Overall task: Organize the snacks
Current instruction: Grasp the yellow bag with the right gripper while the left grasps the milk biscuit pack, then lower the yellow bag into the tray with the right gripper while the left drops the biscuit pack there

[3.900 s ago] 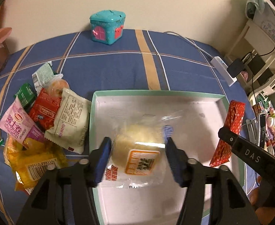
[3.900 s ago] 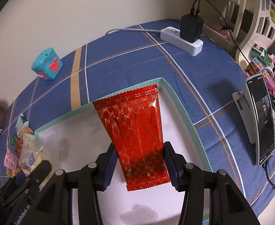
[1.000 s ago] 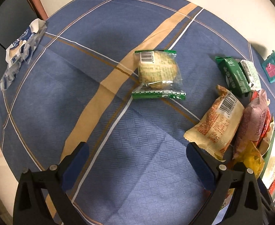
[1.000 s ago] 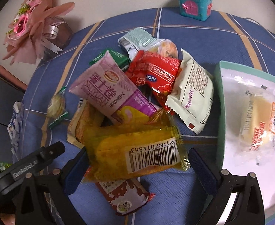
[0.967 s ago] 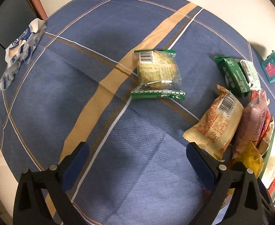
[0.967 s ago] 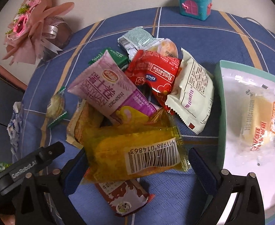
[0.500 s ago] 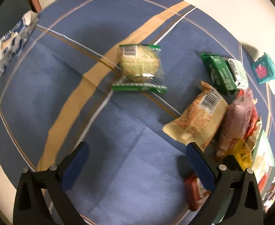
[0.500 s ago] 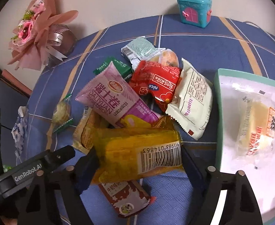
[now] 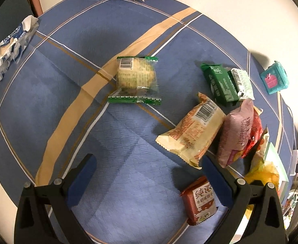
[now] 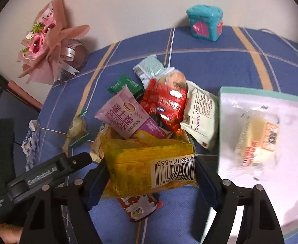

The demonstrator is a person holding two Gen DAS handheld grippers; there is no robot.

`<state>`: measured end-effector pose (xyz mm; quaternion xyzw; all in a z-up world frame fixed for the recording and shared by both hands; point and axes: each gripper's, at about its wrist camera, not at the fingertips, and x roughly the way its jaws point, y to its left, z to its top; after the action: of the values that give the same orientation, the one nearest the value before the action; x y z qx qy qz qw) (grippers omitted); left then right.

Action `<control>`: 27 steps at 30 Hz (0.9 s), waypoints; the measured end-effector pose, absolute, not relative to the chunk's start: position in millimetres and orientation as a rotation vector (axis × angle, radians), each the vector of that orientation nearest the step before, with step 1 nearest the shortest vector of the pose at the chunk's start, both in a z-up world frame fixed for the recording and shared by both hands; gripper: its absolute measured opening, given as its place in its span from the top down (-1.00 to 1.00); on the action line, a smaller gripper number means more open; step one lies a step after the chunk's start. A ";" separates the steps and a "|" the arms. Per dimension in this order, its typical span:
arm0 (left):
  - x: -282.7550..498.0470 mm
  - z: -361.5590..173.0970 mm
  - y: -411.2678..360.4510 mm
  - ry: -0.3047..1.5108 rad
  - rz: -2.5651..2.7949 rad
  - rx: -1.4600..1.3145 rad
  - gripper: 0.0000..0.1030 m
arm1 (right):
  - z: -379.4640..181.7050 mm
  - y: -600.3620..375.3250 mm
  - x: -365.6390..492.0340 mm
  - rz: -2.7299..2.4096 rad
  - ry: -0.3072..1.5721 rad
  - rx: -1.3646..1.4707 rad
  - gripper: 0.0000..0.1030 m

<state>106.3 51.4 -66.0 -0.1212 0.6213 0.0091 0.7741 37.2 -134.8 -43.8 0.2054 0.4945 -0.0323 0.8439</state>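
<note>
My right gripper (image 10: 150,168) has its jaws closing, and the pads press both ends of a yellow packet (image 10: 140,158) with a barcode, lifted a little off the snack pile. Behind it lie a pink packet (image 10: 128,118), a red packet (image 10: 165,101) and a white packet (image 10: 202,113). The green-rimmed white tray (image 10: 250,91) at right holds a clear-wrapped cake (image 10: 256,142). My left gripper (image 9: 148,160) stands open over bare blue cloth. Beyond its tips lie a clear green-edged biscuit packet (image 9: 136,79) and a beige packet (image 9: 193,130); a red-brown packet (image 9: 199,199) lies by its right finger.
A teal toy house (image 10: 205,22) stands at the table's back by the wall. A pink bouquet (image 10: 45,40) sits at the back left. A blue-white wrapper (image 9: 10,44) lies near the table's left edge. A green box (image 9: 220,83) is beside the pile.
My right jaws have narrowed onto the yellow packet and risen with it. The left gripper has shifted toward the pile, bringing the red-brown packet into view, still open.
</note>
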 end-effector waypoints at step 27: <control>82.7 -97.4 -70.9 1.459 -0.147 -0.114 -0.10 | 8.2 -219.0 -33.4 -0.305 0.962 0.420 -0.58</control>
<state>82.7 -70.9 -97.4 -0.0518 0.6655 -0.0672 0.7416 -33.4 -219.0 8.2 0.1995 0.4575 -0.1451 0.8543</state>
